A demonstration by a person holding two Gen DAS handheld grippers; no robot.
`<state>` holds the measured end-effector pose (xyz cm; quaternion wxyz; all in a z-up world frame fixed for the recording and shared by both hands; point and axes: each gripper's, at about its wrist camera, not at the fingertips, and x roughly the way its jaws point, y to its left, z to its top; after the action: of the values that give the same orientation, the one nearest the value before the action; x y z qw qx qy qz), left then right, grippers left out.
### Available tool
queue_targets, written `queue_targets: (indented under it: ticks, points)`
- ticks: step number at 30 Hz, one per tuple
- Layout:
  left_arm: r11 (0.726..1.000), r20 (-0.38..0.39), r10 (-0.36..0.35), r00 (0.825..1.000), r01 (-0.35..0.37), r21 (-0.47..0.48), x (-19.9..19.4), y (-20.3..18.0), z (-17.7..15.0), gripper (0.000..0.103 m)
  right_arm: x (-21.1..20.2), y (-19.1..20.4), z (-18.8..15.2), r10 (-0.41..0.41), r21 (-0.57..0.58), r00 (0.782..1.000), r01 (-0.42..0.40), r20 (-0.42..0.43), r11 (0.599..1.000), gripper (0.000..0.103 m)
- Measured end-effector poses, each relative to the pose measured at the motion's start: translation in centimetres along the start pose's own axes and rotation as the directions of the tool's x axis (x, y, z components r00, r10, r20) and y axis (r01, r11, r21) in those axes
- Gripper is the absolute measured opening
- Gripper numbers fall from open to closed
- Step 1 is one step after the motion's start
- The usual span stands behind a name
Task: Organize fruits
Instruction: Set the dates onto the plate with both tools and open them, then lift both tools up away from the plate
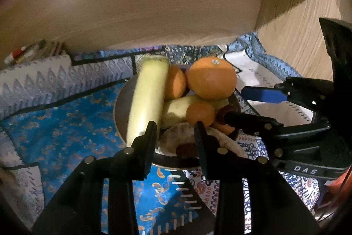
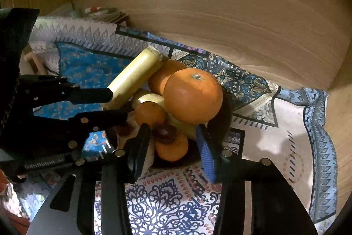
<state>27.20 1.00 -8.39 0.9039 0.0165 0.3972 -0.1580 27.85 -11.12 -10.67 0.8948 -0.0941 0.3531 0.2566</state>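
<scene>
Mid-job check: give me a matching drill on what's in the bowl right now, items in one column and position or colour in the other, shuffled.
Items:
1. big orange
2. long pale fruit
3. dark brown ring
4. bowl

Descriptions:
A. sticks out over the bowl's far rim
B. on top of the pile, stem end up
C. sits on the patterned cloth
D. rests on a small orange fruit at the near side

Pairs: 1-B, 2-A, 3-D, 4-C

Bowl [image 1: 120, 107]: we see a dark round bowl on the patterned cloth, heaped with fruit.
Big orange [image 1: 211, 78]: on top, far right, stem scar up.
Small oranges [image 1: 200, 114]: we count three, tucked lower.
Bananas [image 1: 147, 94]: two pale yellow; the left one overhangs the far rim.
</scene>
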Motion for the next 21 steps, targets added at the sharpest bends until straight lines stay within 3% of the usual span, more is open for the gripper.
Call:
queue_targets:
  ticks: [5,10,16,21]
  points:
    - [0.999,0.077,0.030,0.997,-0.028,-0.030,-3.5,0.4,0.1,0.035,-2.4,0.0,0.1,-0.012,0.022,0.998,0.011,0.057,1.000,0.040]
    - [0.996,0.183,0.063,0.981,-0.050,-0.075,-8.2,0.5,-0.1,0.035,-7.0,0.2,0.4,-0.034,0.053,0.986,0.025,0.166,0.998,0.040]
    - [0.993,0.334,0.109,0.936,-0.084,-0.088,-14.8,-1.0,-1.2,0.035,-13.0,1.2,0.3,-0.060,0.084,0.950,0.036,0.308,0.996,0.040]
    - [0.992,0.437,0.125,0.891,-0.099,-0.082,-20.0,-2.9,-2.7,0.036,-18.1,2.6,-1.0,-0.098,0.097,0.904,0.063,0.417,0.993,0.040]
